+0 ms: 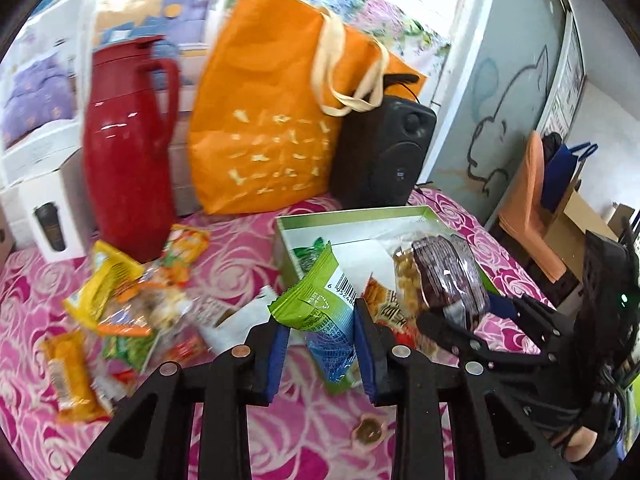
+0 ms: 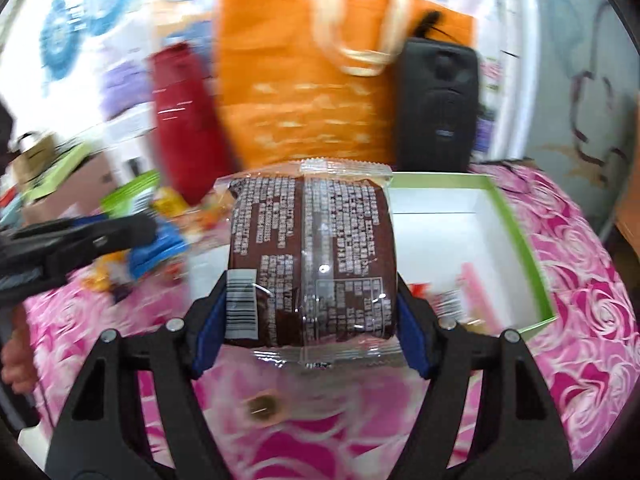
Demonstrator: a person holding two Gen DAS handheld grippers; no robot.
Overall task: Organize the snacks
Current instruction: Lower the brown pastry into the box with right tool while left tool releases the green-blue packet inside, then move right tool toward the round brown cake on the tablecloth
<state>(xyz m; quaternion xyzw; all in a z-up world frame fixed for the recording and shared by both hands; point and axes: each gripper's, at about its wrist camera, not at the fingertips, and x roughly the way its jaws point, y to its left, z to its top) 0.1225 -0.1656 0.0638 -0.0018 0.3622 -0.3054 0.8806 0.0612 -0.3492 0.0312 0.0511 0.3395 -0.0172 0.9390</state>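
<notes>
Left gripper (image 1: 322, 350): jaws pinching a green snack packet (image 1: 320, 312), held above the table (image 1: 280, 420). Right gripper (image 2: 310, 336): jaws clamped on a brown snack pack (image 2: 310, 256), just beside the open box (image 2: 516, 236).

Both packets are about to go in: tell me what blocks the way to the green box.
Nothing visible does. The right claw holds the brown packet just short of the open green box; the left claw holds the green packet near its front wall.

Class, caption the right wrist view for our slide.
Right tool grips a brown snack pack above the rose tablecloth, beside the open box.
</notes>
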